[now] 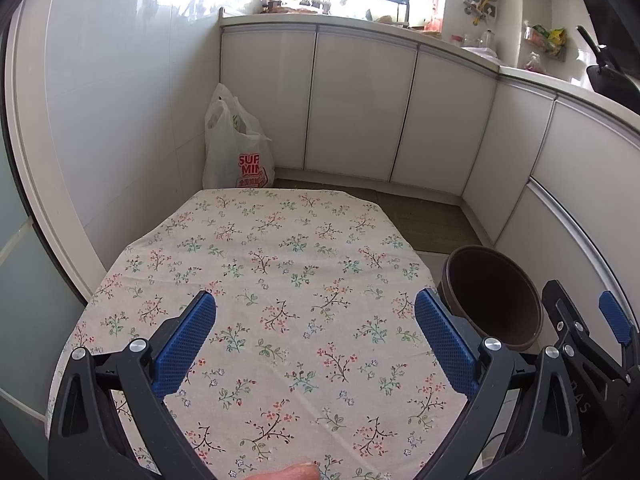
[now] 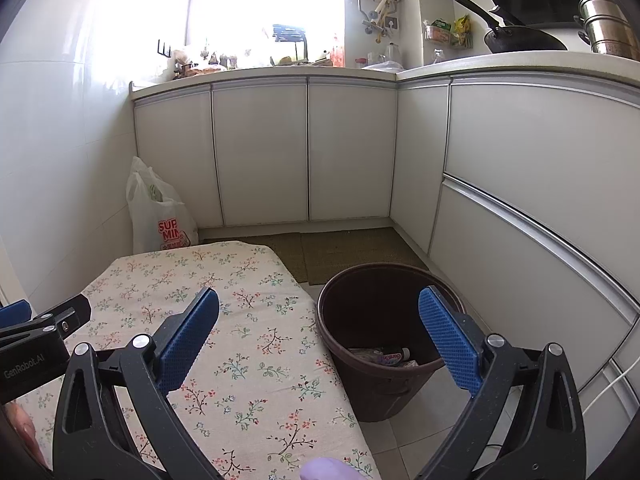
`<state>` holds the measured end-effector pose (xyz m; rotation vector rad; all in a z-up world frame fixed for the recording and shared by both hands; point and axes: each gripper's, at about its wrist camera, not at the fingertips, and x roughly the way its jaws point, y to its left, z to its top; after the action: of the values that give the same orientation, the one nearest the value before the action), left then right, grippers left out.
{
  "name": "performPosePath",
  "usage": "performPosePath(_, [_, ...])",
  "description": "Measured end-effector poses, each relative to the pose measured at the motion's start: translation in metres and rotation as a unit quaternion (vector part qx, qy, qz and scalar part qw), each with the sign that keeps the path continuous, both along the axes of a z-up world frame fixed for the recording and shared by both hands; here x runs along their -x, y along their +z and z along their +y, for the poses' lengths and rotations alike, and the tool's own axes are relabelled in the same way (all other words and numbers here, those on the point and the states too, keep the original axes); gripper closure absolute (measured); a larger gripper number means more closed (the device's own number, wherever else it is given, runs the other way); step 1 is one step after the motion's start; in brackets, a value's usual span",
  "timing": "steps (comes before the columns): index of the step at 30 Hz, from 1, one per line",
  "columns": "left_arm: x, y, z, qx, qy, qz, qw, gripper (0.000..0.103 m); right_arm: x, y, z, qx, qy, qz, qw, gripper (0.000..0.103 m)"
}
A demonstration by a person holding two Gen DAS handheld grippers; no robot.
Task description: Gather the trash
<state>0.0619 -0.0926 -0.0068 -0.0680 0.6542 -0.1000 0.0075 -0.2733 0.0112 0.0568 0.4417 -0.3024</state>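
trash [image 2: 382, 356] lies at the bottom of the brown bin [image 2: 376, 384], low and right of centre in the right wrist view: a few wrappers or packets and what looks like a small tube with a white cap, too small to tell apart further. nothing else that reads as rubbish shows in either view.

going left to right in the left wrist view: a white plastic shopping bag [image 1: 236, 152] with red lettering stands on the floor at the upper left, against the tiled wall and the white cabinets [image 1: 360, 108]. below it, filling the middle of the frame, the floral tablecloth [image 1: 280, 280] is bare, with no scrap on any part that shows. the left gripper [image 1: 316, 336] hangs over the cloth with its blue pads spread wide and nothing between them. the bin sits just off the cloth's right edge on the floor, and at the far right the right gripper [image 1: 584, 320] comes into frame.

in the right wrist view the right gripper [image 2: 320, 340] is also released and empty, its pads well apart, one over the cloth and one over the bin's mouth.

as a judgement, the collecting looks finished or nearly so: the table is cleared, the rubbish is in the bin, and both claws are free. whether the shopping bag counts as rubbish cannot be told.
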Motion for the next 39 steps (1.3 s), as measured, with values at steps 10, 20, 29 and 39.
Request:
performPosePath(10, [-0.0015,-0.0008,0.0003,0.000,-0.001,0.002,1.0000,0.006,0.0003,-0.0003,-0.0012,0.000,0.000,0.000,1.000,0.007])
performPosePath(20, [-0.0001,-0.0019,-0.0005,-0.005,-0.001,0.001,1.0000,0.006,0.0004,-0.0014,-0.0025,0.000,0.001,0.001,1.000,0.007])
performPosePath(29, [-0.0006,-0.0020,-0.0029,-0.010,-0.005,0.003,0.9999,0.007,0.0009,-0.0032,-0.0049,0.000,0.001,0.002,1.000,0.007])
performPosePath(39, [0.0008,-0.0008,-0.0047,0.000,-0.021,-0.003,0.9998,0.026,0.0036,-0.0083,-0.0090,-0.004,-0.005,0.004,1.000,0.007])
